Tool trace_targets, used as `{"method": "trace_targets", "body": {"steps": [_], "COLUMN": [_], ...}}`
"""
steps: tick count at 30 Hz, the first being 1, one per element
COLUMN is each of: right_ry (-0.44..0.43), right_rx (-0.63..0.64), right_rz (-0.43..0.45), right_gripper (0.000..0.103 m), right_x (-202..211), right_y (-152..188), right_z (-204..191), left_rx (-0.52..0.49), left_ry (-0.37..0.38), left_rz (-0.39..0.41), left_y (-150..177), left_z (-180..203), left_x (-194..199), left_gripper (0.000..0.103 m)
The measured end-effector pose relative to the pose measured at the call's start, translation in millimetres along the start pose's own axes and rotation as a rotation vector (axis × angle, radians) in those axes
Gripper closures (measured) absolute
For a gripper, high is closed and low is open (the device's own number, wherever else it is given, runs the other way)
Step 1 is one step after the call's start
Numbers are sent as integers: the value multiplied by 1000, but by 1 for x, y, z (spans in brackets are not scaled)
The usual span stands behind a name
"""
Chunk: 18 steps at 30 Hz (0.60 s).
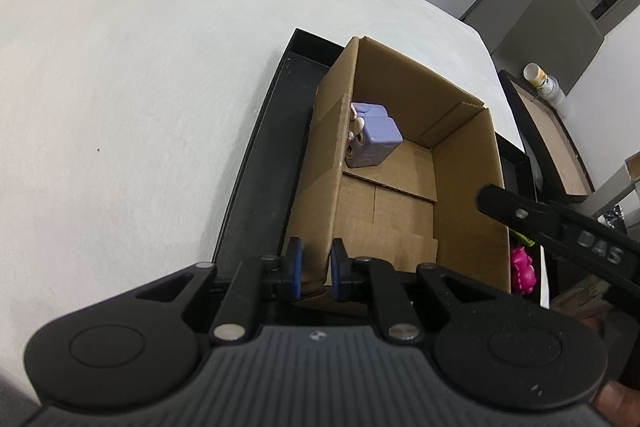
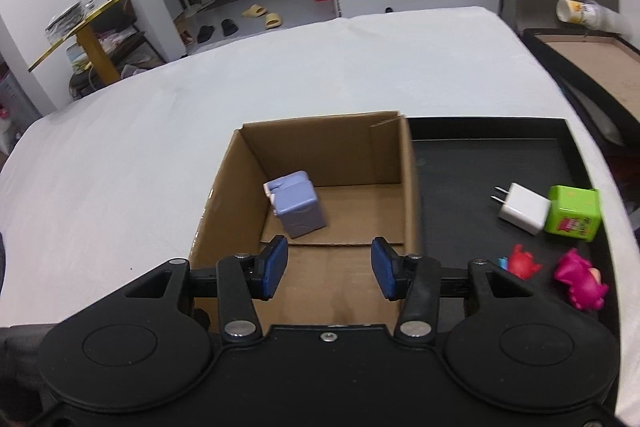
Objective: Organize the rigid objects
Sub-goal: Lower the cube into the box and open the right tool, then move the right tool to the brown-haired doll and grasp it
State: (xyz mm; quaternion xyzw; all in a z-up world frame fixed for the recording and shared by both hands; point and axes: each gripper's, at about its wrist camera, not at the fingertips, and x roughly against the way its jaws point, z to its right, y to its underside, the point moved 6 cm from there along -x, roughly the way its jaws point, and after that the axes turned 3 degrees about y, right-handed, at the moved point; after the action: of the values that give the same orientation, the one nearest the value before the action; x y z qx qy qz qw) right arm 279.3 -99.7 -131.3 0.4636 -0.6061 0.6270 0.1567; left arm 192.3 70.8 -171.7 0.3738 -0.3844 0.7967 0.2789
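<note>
Cardboard box (image 2: 320, 187) sits on the black tray (image 2: 492, 163); the left tongs (image 1: 316, 269) pinch its near-left wall, steadying it. A lilac cube toy (image 2: 298, 209) lies inside. The right tongs (image 2: 328, 267) hang wide and empty over the box. The white charger (image 2: 520, 209), right on the tray, looks light, stiff and slippery; its flat sides seem best to grip.

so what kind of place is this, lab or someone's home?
Probably a home, not a lab: slippers on the floor by a doorway, a side table stacked with jars and plates, and a white-covered table as the work surface.
</note>
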Motion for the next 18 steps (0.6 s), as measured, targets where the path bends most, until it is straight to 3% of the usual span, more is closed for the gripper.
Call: {"method": "trace_targets", "body": {"steps": [6, 18], "right_ry": [14, 109], "right_rx": [-43, -147], "right_rz": [23, 30], "right_gripper": [49, 49], "right_x": [15, 27], "right_y": [2, 20], "right_z": [12, 60], "left_rx": [-13, -101], "left_ry": [-13, -86], "left_rz": [-17, -10], "left_y": [-2, 1], "left_z": [3, 15], "left_x": [-1, -4], "left_gripper": [90, 91]}}
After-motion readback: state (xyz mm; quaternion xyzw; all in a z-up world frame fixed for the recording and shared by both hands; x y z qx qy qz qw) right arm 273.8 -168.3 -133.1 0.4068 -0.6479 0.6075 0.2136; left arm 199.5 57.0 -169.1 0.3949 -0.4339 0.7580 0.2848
